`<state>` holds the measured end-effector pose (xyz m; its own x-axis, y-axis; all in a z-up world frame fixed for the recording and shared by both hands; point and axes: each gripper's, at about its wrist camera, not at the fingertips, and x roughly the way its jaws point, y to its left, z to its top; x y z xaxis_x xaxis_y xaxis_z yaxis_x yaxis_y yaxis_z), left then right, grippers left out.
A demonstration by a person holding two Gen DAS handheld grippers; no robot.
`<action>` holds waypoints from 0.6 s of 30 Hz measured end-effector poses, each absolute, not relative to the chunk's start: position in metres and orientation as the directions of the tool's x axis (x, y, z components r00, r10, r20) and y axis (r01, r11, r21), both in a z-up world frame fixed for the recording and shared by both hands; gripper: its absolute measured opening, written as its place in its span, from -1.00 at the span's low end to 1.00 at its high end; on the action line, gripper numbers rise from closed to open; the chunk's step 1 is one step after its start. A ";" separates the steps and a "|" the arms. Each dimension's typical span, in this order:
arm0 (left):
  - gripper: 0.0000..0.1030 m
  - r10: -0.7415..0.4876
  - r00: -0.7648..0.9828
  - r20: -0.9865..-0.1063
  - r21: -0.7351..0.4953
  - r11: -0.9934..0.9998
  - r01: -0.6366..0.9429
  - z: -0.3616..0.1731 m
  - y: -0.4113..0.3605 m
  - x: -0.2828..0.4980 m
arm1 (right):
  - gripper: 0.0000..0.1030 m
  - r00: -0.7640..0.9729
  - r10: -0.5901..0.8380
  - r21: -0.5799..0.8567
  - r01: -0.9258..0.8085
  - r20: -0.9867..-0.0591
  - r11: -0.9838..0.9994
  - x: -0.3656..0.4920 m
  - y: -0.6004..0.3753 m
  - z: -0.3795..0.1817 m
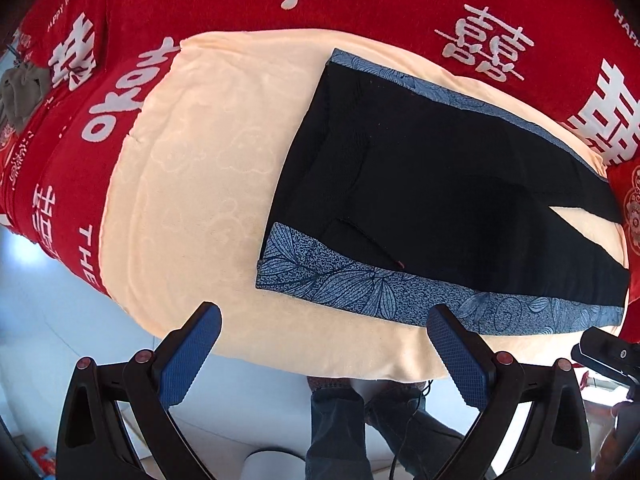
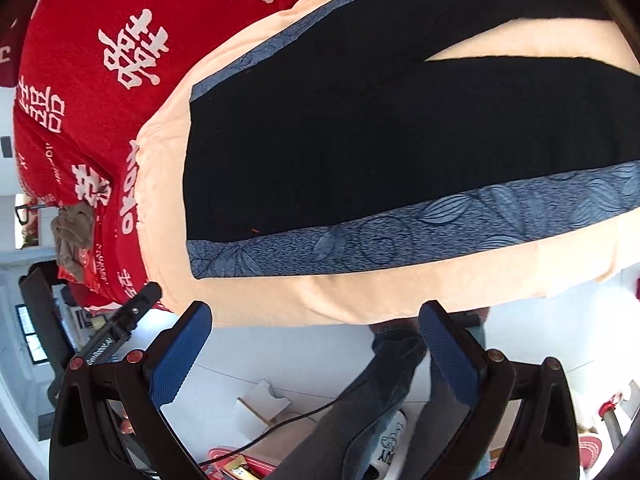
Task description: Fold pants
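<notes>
Two grippers hang above the near edge of the bed, and neither holds anything: the left gripper (image 1: 324, 332) has its blue pads spread wide over the peach blanket (image 1: 192, 184), and the right gripper (image 2: 316, 330) is spread just as wide, its tips level with the blanket's near edge and clear of the cloth. The pants (image 1: 440, 184), black with a blue leaf-patterned band down each outer side, lie flat on that blanket, waistband toward the left and the two legs running off to the right with a narrow wedge of blanket showing between them. To my eye the folding has not begun; the garment looks smoothed and ready, so the step in hand is the approach for a first grasp. A sensible first move would be to bring both grippers down onto the near patterned band (image 1: 384, 288), one toward the waist and one further along the leg, pinch the edge and carry it over onto the far leg. The left wrist view shows the waistband end and the red bedspread (image 1: 400, 4) with white characters beyond. The right wrist view shows more of the legs' length, though not the hems, plus the floor below with a cable (image 2: 288, 424) and a slipper (image 2: 388, 444).
</notes>
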<state>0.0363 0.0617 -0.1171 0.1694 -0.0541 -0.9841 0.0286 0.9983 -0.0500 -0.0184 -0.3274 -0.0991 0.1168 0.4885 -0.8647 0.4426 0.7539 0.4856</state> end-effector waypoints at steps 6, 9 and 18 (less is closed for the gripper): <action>1.00 -0.089 0.166 -0.982 -0.088 0.996 0.014 -0.156 0.069 0.041 | 1.00 0.188 0.635 0.637 0.465 -0.750 0.615 -0.011 -0.303 -0.150; 1.00 -0.136 0.185 -0.973 -0.138 0.990 0.002 -0.168 0.077 0.042 | 0.81 0.216 0.712 0.710 0.472 -0.668 0.522 -0.011 -0.291 -0.179; 1.00 -0.280 0.173 -0.944 -0.299 0.950 -0.095 -0.198 0.110 0.039 | 0.38 0.272 0.772 0.757 0.535 -0.574 0.375 -0.021 -0.260 -0.258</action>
